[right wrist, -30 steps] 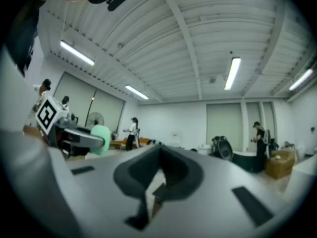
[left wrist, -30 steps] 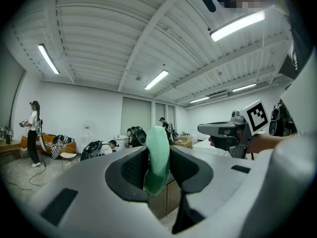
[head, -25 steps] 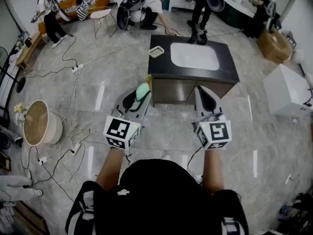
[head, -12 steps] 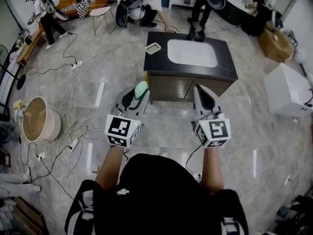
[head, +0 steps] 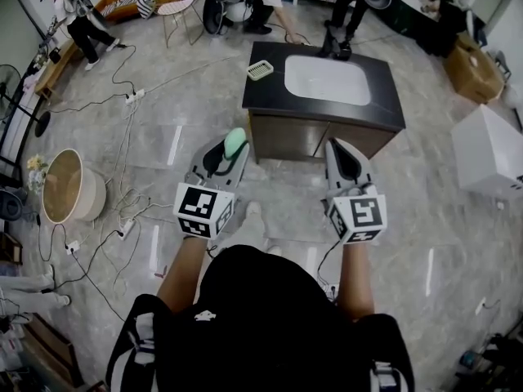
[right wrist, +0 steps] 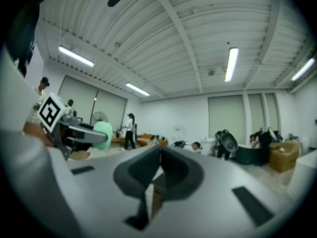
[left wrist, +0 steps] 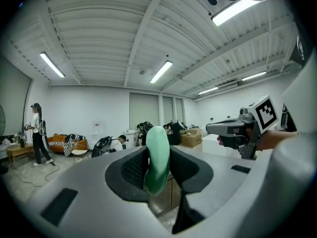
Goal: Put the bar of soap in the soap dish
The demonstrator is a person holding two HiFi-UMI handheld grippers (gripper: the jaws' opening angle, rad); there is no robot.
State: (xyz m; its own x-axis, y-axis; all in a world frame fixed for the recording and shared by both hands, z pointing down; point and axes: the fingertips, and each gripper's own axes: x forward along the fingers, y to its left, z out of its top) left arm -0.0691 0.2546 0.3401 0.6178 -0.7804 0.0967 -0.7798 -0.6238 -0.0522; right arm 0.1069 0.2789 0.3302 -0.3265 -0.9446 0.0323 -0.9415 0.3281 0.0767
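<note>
Soap (left wrist: pixel 157 160), a pale green bar, stands on edge between the jaws of the left gripper (head: pixel 231 155). The jaws are closed on its two broad faces, and its rounded end sticks out past their tips. Seen from the head view, the soap hangs in the air over the floor (head: pixel 163 121), just in front of the cabinet (head: pixel 310 137) and near its front left corner.

The right gripper (head: pixel 340 147) is held beside the left one, also in front of the cabinet, toward the middle of its front. Its jaws are pressed together at the tips with nothing between them. Both grippers point toward the cabinet.

The soap dish (head: pixel 260 70) is a small white slotted tray. It lies on the cabinet's dark top at the back left corner, just beside the white sink (head: pixel 327 80) set into that top. The dish holds nothing that can be seen, and the soap is well apart from it, on the near side of the cabinet.

Left of the cabinet, well away, a round tub (head: pixel 65 196) stands on the floor among loose cables (head: pixel 122 129). To the cabinet's right are a white box (head: pixel 490 153) and, further back, a cardboard box (head: pixel 478 68). Behind the cabinet several people (head: pixel 78 19) stand or crouch.
</note>
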